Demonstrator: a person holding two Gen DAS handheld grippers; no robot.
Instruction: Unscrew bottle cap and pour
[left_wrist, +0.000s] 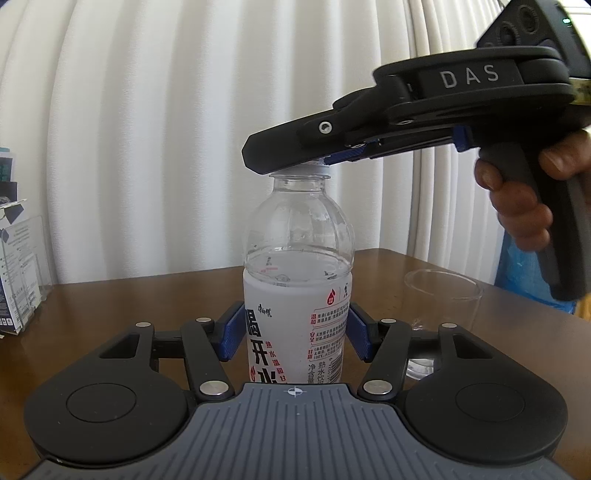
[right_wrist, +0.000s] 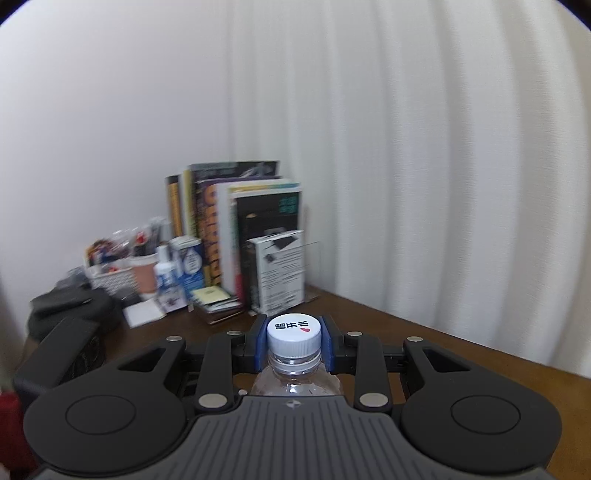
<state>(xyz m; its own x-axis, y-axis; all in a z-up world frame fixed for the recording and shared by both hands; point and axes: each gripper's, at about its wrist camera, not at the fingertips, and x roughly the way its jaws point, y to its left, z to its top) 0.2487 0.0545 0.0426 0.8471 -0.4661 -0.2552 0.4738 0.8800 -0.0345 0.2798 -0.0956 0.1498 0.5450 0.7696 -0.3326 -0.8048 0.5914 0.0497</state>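
Note:
A clear water bottle (left_wrist: 297, 258) with a white label stands upright on the brown table (left_wrist: 129, 314), partly filled. My left gripper (left_wrist: 295, 332) is shut on the bottle's labelled body, with a blue pad on each side. The white cap (right_wrist: 293, 334) carries black characters and a red drop. My right gripper (right_wrist: 293, 341) is shut on the cap, its blue pads pressing both sides. In the left wrist view the right gripper (left_wrist: 291, 162) comes in from the right, level over the bottle's top, held by a hand (left_wrist: 524, 195). A clear empty glass (left_wrist: 443, 295) stands right of the bottle.
White curtains hang behind the table. A row of books (right_wrist: 236, 229), a white box (right_wrist: 279, 269), small bottles and a basket of pens (right_wrist: 110, 266) crowd the table's far left corner. A black object (right_wrist: 70, 310) lies left. A box (left_wrist: 18, 277) stands at the left edge.

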